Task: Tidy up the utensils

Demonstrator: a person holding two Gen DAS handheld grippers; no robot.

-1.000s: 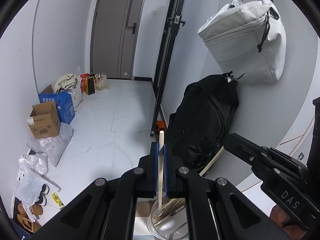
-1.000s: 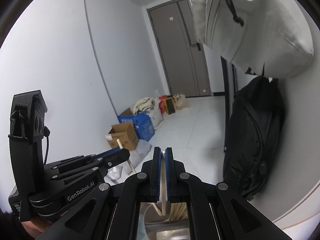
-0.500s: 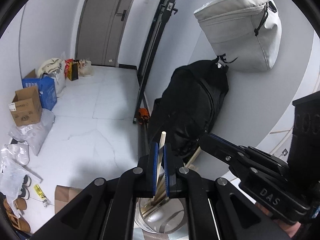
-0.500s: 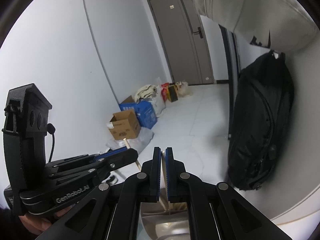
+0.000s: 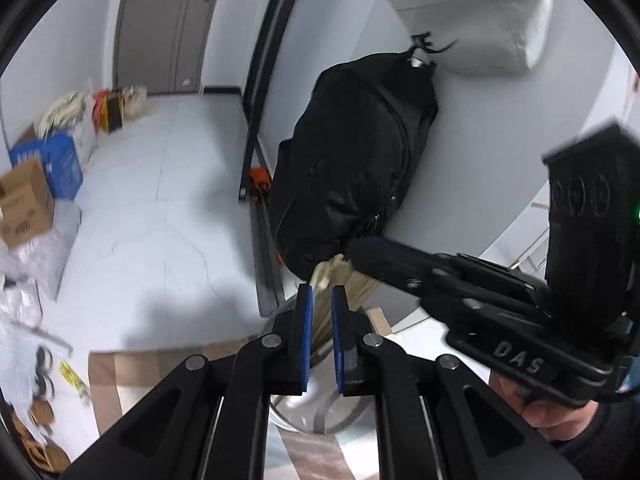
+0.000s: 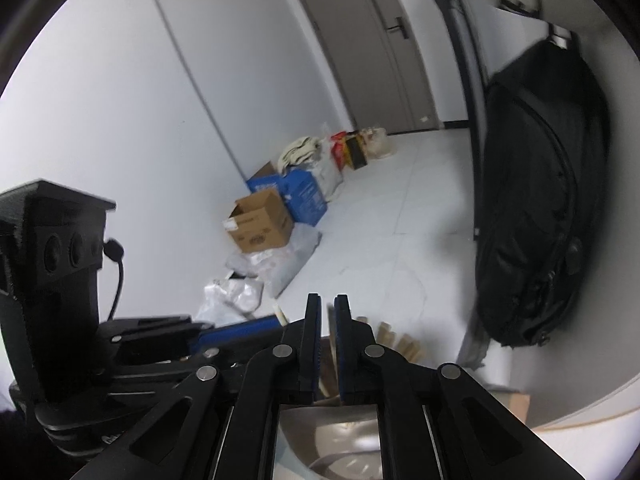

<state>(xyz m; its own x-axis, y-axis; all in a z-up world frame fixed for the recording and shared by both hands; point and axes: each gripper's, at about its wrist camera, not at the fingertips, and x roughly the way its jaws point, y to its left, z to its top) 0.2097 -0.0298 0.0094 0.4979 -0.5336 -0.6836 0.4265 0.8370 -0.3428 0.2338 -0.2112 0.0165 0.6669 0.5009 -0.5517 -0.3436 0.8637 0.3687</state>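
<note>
Chopsticks [image 5: 326,276] stand between both opening hand-held grippers.

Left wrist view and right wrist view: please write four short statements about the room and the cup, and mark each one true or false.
1. A black backpack is by the wall. True.
2. A blue box stands next to a cardboard box. True.
3. The door at the far end stands open. False: it is shut.
4. The metal cup is empty. False: wooden sticks stand in it.
</note>
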